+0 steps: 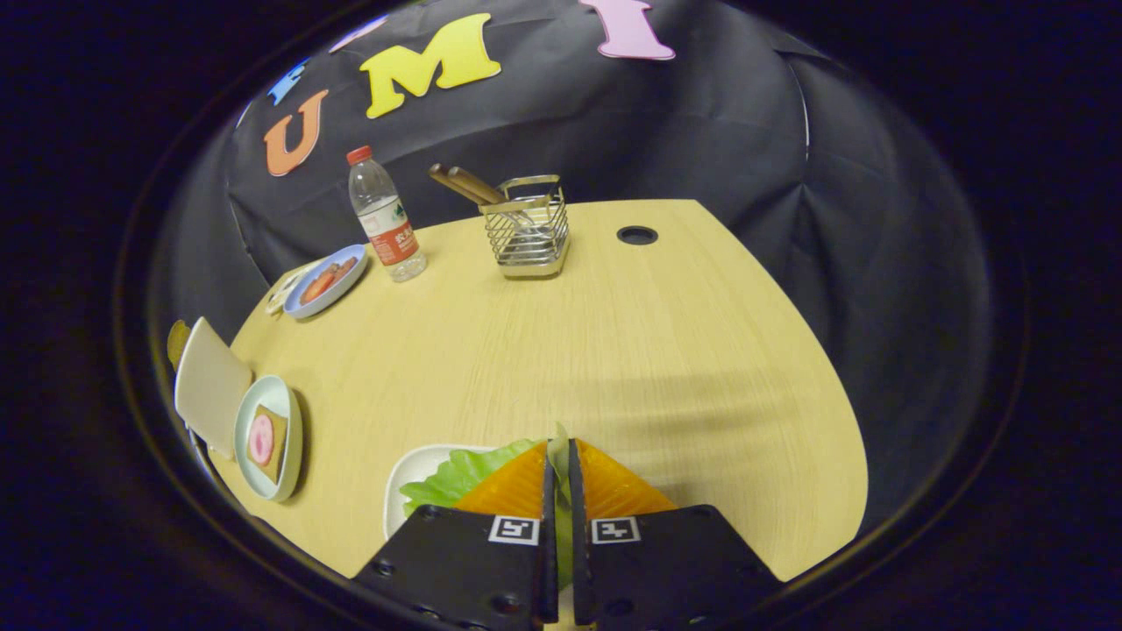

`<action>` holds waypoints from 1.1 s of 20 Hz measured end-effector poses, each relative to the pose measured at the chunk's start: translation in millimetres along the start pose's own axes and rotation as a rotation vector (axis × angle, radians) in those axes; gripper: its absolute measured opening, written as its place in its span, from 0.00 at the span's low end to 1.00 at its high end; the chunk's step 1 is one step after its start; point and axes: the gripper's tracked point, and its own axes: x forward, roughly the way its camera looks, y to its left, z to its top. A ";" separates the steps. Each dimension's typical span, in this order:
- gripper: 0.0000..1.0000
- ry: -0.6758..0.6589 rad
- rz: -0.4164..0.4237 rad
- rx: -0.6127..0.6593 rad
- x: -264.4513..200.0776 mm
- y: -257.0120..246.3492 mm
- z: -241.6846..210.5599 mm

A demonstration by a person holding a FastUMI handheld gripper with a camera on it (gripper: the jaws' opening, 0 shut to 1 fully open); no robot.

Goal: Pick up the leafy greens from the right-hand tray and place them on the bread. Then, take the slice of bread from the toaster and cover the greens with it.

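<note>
Green leafy greens (456, 478) sit pinched between the claw (559, 460) fingers, over the white tray (405, 478).

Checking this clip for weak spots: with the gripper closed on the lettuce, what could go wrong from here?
1. The gripper pinches only a thin edge of the leafy greens above the white tray; the leaf may tear or slip in transit.
2. The bread with a pink slice on the plate lies far to the left, so the loose leaf could land off-centre.
</note>
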 end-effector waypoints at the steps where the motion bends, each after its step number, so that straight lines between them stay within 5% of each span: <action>1: 0.05 0.001 -0.017 -0.003 -6.8 -1.8 2.6; 12: 0.03 -0.083 -0.046 -0.003 -98.2 65.0 11.5; 22: 0.03 -0.097 0.001 -0.043 -134.0 197.3 -3.0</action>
